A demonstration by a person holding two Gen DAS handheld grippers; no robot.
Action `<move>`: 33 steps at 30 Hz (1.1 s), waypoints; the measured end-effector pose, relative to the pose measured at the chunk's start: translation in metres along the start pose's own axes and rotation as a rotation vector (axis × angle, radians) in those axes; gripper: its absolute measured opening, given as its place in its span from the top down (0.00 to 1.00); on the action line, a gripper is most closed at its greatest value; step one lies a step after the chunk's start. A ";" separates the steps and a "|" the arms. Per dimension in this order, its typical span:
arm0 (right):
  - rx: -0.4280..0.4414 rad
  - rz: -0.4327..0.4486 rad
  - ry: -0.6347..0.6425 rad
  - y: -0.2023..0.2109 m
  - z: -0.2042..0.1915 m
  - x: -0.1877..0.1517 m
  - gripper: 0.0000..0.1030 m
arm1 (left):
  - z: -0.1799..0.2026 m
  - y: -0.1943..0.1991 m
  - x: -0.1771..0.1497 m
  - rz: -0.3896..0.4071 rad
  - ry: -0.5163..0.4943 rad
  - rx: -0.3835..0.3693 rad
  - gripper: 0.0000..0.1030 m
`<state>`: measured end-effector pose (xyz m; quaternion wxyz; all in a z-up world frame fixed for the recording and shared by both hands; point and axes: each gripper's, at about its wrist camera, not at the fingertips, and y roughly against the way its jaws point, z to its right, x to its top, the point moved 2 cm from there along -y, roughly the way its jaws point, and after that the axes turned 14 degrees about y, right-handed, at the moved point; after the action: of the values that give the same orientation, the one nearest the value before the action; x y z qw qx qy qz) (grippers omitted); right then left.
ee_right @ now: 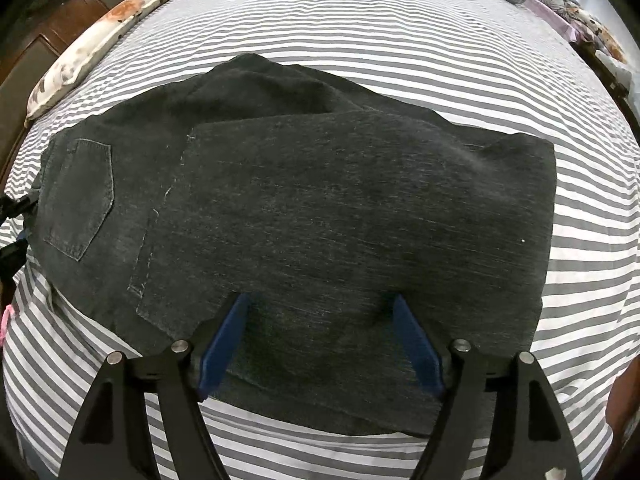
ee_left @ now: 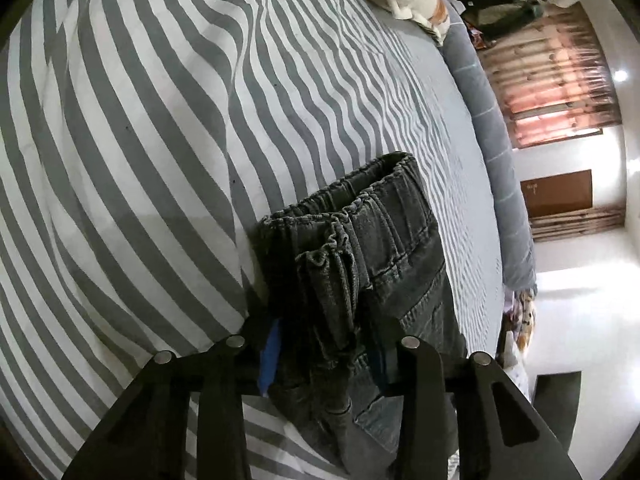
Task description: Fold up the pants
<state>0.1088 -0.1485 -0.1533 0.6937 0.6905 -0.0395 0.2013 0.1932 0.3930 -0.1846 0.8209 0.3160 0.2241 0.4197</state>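
**Pants folded over on bed, left tongs pinching waistband**

Dark grey denim pants [ee_right: 304, 208] lie on a bed w/ grey-and-white striped sheet [ee_right: 360, 28]. In right wrist view the legs are doubled over the upper part: hem edge of the top layer runs just beside the back pocket [ee_right: 78, 196], which shows at the left end. Fold sits at the right end. Cloth lies mostly flat, w/ a few soft creases along the far edge.

Left tongs [ee_left: 324, 356] are pinching the bunched elastic waistband [ee_left: 360, 216]; denim fills the gap between the 2 blue-padded fingers [ee_left: 269, 356], and the waistband sticks up beyond them, gathered and crumpled. The same tongs show as a small dark shape at the left edge of right wrist view, at the waist end.

Right tongs [ee_right: 320, 340] are spread wide, both blue pads [ee_right: 222, 344] resting on or just over the near edge of the folded pants, w/ cloth lying between them ungripped.

Floral pillow [ee_right: 96, 44] lies at the far left edge of the bed, and a grey bolster [ee_left: 486, 128] along the far side.
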 end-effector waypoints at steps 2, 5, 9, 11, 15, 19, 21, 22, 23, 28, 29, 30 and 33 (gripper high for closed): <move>0.001 -0.002 -0.001 -0.002 -0.001 0.000 0.27 | 0.005 0.001 -0.003 0.010 -0.021 0.016 0.62; -0.004 -0.005 -0.003 -0.003 -0.002 0.000 0.25 | 0.016 0.009 -0.010 0.042 -0.071 0.023 0.75; -0.016 -0.011 0.008 -0.005 -0.005 0.001 0.23 | 0.040 0.030 -0.025 0.062 -0.109 -0.026 0.77; 0.005 -0.011 -0.004 -0.002 -0.002 0.002 0.24 | 0.059 0.039 -0.036 0.063 -0.153 -0.049 0.78; 0.092 0.038 -0.089 0.019 0.017 0.005 0.26 | 0.120 0.056 -0.081 0.062 -0.350 -0.082 0.79; 0.125 0.119 -0.161 0.051 0.047 0.004 0.26 | 0.178 0.061 -0.144 0.013 -0.543 -0.134 0.79; 0.127 0.163 -0.203 0.070 0.068 0.000 0.26 | 0.200 0.057 -0.179 -0.032 -0.625 -0.156 0.79; 0.128 0.179 -0.224 0.077 0.078 -0.004 0.26 | 0.210 0.052 -0.200 -0.059 -0.666 -0.166 0.79; 0.126 0.193 -0.248 0.084 0.091 -0.007 0.26 | 0.218 0.046 -0.219 -0.083 -0.703 -0.173 0.79; 0.138 0.221 -0.365 0.103 0.142 -0.038 0.26 | 0.236 0.002 -0.308 -0.208 -0.880 -0.158 0.79; 0.140 0.223 -0.384 0.105 0.149 -0.047 0.26 | 0.233 -0.010 -0.323 -0.241 -0.892 -0.142 0.79; 0.141 0.219 -0.402 0.105 0.158 -0.054 0.26 | 0.230 -0.025 -0.339 -0.268 -0.920 -0.121 0.79; 0.146 0.213 -0.446 0.103 0.175 -0.073 0.26 | 0.210 -0.061 -0.392 -0.312 -1.023 -0.037 0.79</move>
<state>0.0470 -0.3391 -0.0733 0.5909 0.7580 -0.2496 0.1181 0.1451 -0.0292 -0.0408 0.8832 0.4288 -0.1678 0.0887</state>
